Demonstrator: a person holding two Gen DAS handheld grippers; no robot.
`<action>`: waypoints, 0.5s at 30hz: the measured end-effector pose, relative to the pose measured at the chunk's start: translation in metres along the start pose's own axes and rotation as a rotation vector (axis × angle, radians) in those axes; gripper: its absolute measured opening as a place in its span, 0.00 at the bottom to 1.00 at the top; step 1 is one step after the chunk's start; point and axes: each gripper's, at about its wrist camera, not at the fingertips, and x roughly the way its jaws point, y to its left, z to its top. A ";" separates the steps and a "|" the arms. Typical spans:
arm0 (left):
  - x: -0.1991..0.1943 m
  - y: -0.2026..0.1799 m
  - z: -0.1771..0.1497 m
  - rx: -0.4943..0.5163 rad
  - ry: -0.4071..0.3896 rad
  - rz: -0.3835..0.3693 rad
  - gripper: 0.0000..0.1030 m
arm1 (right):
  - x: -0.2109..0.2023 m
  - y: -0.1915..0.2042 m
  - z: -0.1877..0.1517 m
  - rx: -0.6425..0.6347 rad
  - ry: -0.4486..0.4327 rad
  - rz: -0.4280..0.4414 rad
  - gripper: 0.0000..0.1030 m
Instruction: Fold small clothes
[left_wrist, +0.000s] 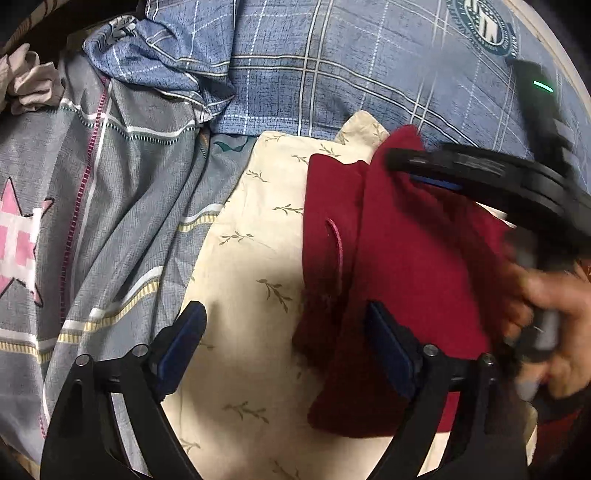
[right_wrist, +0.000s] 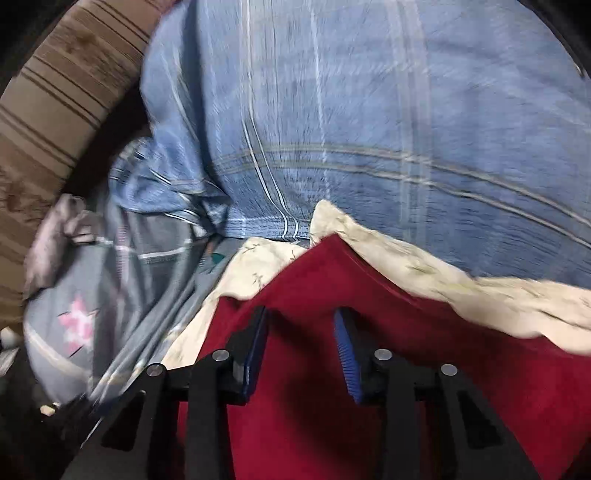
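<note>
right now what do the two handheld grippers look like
Both are black linkage frames with silver pivot rivets and flat blue finger pads. The left gripper shows smooth dark-blue pads; the right gripper has one ribbed blue pad. Its body carries a green light.

Bare cream cloth (left_wrist: 236, 266) left of red garment (left_wrist: 424, 258); right tool (left_wrist: 436, 173) across its far corner.

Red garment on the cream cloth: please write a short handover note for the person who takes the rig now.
Left gripper: open, holding nothing, one pad beside the red fabric garment.
Right gripper: over the garment, jaws partly apart; grip cannot be told.
Garment lies on the cream leaf-print cloth, on the blue plaid bedding.
Done: one side seems folded over.
Left: finish folding.
</note>
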 end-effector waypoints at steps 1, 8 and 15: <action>0.001 0.000 0.000 -0.004 0.001 -0.001 0.86 | 0.022 0.002 0.005 0.010 0.040 -0.003 0.37; 0.000 -0.001 0.000 0.002 -0.002 0.002 0.86 | 0.005 0.001 -0.010 0.048 0.050 0.015 0.38; -0.003 -0.005 -0.002 0.014 0.001 0.011 0.86 | -0.151 -0.062 -0.113 0.009 -0.104 -0.329 0.55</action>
